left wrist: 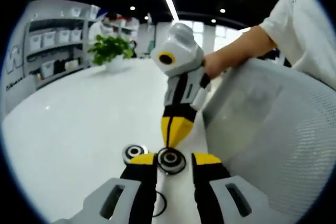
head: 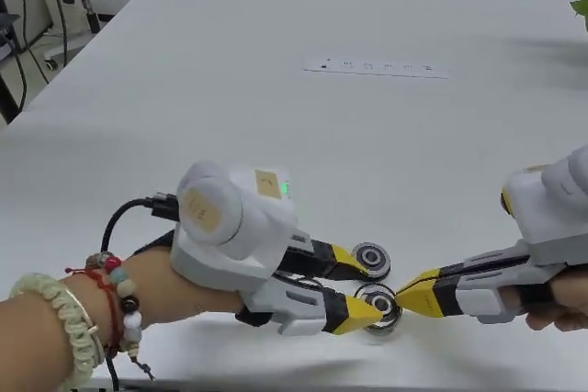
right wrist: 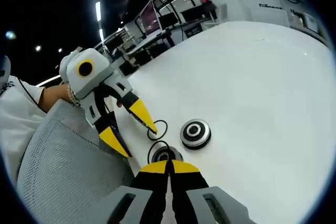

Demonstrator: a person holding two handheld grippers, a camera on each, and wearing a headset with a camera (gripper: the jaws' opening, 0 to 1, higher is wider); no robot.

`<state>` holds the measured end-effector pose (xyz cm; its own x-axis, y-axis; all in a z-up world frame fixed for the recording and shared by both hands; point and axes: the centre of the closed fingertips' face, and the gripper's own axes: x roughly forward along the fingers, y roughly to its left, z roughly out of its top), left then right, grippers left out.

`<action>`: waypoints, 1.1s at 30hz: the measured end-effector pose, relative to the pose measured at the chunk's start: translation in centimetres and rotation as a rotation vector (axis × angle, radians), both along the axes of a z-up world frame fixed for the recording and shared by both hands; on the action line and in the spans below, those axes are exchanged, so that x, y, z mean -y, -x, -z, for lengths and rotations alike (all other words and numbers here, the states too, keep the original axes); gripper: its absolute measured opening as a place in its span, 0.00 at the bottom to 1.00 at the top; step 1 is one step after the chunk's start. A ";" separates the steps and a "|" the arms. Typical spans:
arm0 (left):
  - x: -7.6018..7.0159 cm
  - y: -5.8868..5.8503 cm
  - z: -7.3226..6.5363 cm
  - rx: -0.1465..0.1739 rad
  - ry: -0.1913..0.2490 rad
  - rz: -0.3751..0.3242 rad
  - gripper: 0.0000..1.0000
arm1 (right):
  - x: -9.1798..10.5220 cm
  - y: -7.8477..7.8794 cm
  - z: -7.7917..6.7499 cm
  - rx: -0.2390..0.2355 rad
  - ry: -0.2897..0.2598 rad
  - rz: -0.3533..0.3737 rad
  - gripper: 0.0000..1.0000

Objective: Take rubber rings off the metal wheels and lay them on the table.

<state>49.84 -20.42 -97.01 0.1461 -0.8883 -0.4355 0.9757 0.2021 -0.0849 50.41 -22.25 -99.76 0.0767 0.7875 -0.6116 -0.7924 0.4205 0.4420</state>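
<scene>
So the left gripper [head: 360,288] has its jaws spread wide and empty, straddling the near wheel [head: 379,303] at the front edge of the surface [head: 276,89]; the right gripper [head: 411,295] has its jaws pressed together into one yellow wedge, tip right on that wheel's rim (can't tell if any rubber is nipped in there). My take: brace the wheel with the left so it can't skate on that smooth white top, then pry under the thin black band [right wrist: 150,151] and roll it off gently; it's probably stretchy and may snap back. The wheels are shiny round metal, bearing-like; the second wheel [head: 371,257] sits just beside, and a loose ring [right wrist: 157,129] already lies flat nearby.
</scene>
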 end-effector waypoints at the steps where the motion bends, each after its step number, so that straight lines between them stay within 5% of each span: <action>1: -0.1 0.2 0.0 0.012 -0.020 0.018 0.27 | 0.0 0.0 -0.1 -0.001 -0.001 0.001 0.00; 5: -0.8 0.8 -0.2 0.104 -0.092 0.074 0.39 | 0.1 -0.1 -0.3 0.005 -0.005 0.002 0.00; 9: -1.6 1.5 -1.1 0.095 -0.094 0.075 0.50 | 0.0 -0.1 -0.3 0.005 -0.002 -0.004 0.00; 20: -5.7 1.5 -3.1 0.132 -0.116 -0.002 0.71 | -0.6 0.7 -1.0 0.011 -0.005 -0.032 0.00; 33: -9.7 1.4 -3.8 0.129 -0.094 -0.141 0.79 | 0.1 0.9 -3.2 0.086 0.004 -0.052 0.00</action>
